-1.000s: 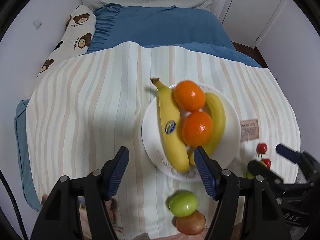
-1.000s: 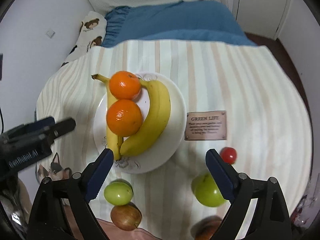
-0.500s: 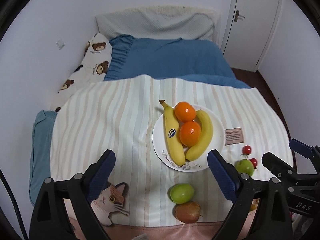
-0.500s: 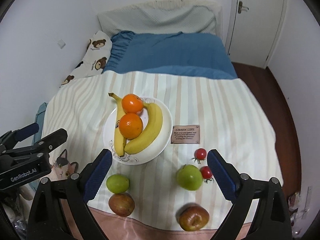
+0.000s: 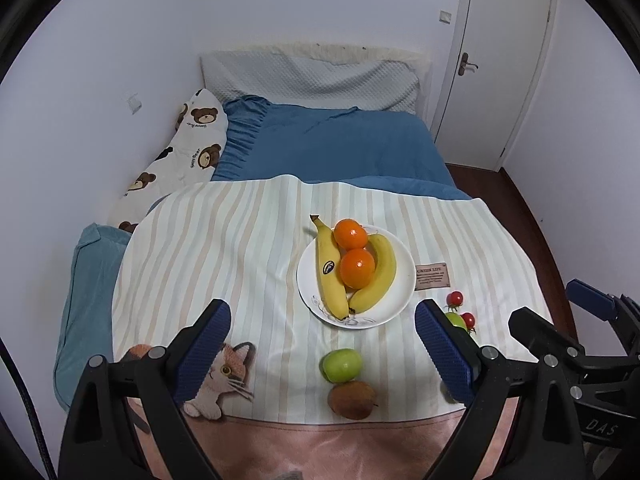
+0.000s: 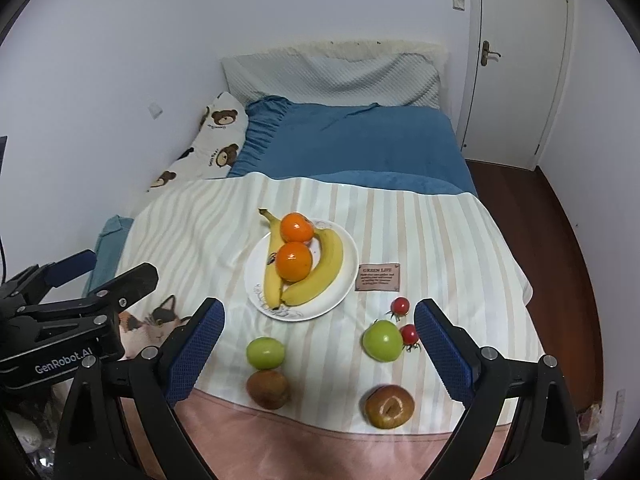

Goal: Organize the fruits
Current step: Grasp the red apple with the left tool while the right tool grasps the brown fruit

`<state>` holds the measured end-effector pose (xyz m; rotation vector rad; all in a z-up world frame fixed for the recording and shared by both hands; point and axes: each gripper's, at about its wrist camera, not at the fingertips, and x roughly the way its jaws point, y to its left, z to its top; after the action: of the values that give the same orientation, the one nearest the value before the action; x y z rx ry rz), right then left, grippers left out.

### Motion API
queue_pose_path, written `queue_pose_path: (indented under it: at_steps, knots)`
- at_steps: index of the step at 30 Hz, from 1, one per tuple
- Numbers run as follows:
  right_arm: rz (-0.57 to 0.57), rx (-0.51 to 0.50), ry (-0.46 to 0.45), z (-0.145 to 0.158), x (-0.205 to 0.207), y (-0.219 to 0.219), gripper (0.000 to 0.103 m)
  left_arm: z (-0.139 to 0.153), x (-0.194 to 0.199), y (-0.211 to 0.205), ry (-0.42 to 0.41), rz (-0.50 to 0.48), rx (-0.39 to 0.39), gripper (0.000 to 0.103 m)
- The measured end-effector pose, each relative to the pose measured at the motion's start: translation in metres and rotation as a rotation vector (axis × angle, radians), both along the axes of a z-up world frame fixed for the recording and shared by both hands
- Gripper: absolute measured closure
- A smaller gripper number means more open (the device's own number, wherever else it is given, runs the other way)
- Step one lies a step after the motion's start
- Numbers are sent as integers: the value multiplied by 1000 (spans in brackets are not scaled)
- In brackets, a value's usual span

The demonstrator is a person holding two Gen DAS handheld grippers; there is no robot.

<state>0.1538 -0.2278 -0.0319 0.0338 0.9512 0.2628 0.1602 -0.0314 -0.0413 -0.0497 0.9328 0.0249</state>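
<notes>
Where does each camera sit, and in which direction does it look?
Left wrist: on the open left gripper, looking down over the striped cloth at the plate; the right gripper shows at right.
Right wrist: on the open right gripper, facing likewise; the left gripper shows at left.
Shared: plate, bananas, oranges.

Fruit we count on the bed

We see two bananas (image 6: 316, 276), two oranges (image 6: 294, 261), two green apples (image 6: 382, 340), two brown fruits (image 6: 268, 389), two cherry tomatoes (image 6: 400, 305), one plate (image 6: 344, 280).
</notes>
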Motion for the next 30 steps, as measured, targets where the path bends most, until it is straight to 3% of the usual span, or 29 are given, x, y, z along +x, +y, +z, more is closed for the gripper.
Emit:
queue_pose_path:
  at_steps: [5, 9, 15, 21, 30]
  knots:
    - [-3, 12, 14, 0, -8, -2, 5, -9, -7, 2, 33, 11, -19, 9]
    - [-31, 20, 74, -20, -6, -12, 5, -37, -6, 2, 111, 15, -11, 9]
    - [-146, 18, 264, -98, 4, -53, 5, -106, 0, -8, 288, -10, 2, 9]
    - [-263, 67, 463, -188, 8, -100, 5, -187, 9, -28, 496, -75, -32, 9]
    - [-252, 80, 552, -242, 14, -97, 5, -270, 21, -53, 687, -98, -131, 9]
